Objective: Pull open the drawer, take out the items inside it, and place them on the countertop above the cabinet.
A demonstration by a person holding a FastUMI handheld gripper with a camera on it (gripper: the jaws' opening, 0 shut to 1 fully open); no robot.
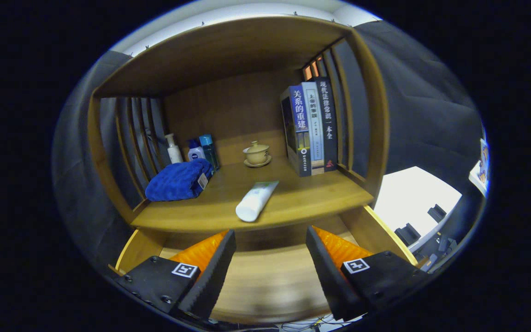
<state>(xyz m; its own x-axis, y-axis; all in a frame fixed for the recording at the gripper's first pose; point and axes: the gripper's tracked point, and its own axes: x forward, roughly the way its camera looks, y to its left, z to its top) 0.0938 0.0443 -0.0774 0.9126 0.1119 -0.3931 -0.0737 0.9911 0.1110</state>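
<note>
Fingers [270, 267] spread wide over seemingly empty open drawer [270, 281], white tube [256, 201] on countertop [311, 196] beyond

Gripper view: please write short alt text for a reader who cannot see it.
The gripper's open fingers hover over the pulled-out wooden drawer, holding nothing. Just beyond them a white squeeze tube lies on the wooden countertop, with a folded blue towel to its left.

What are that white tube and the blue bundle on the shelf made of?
The white tube looks like smooth, glossy plastic, judging by its sheen. The blue bundle seems a folded soft cloth, likely terry: its surface is ribbed and matte. The open gripper hovers before both.
</note>
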